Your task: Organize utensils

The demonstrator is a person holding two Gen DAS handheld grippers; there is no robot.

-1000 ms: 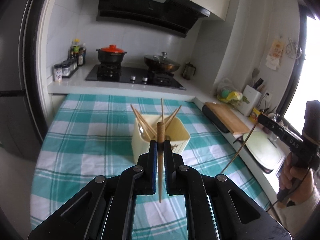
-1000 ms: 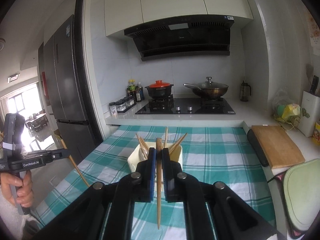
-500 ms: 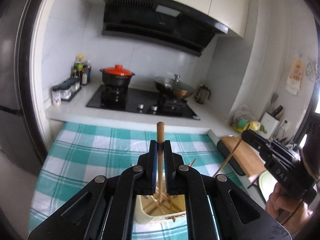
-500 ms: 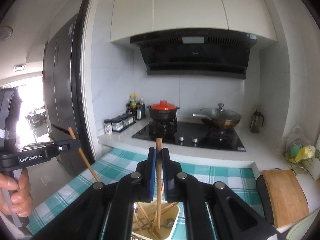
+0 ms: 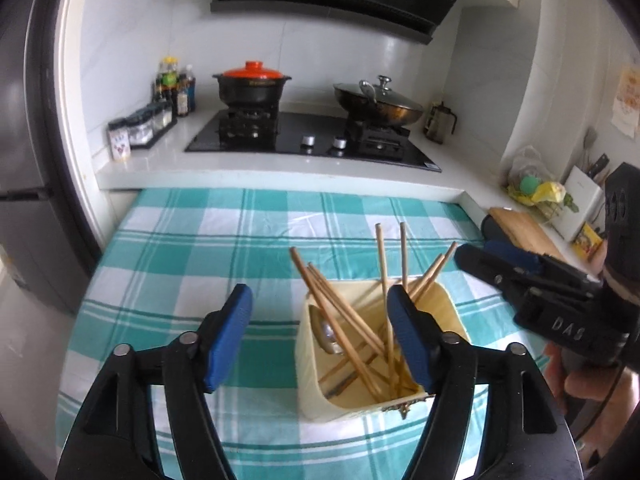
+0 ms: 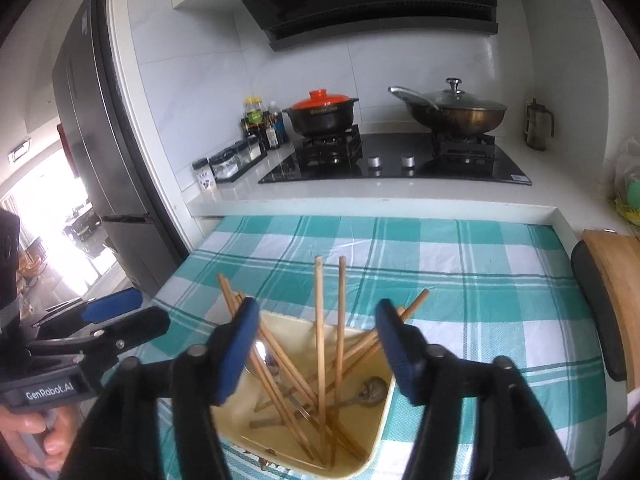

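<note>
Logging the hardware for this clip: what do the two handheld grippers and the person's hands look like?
Both the left gripper and right gripper have black linkage arms with silver rivets and blue finger pads. The left one reads "GenRobot.AI" in white in the right wrist view; the right one reads "DAS" in the left wrist view, with a thin dark cable below. Both hands are bare; sleeves aren't clearly visible.

Left gripper, right gripper: both agape.

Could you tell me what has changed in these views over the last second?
Both tools, left and right, carried one chopstick each over the cream holder, then opened; those chopsticks now stand inside it. The holder and checked cloth look unmoved.
</note>
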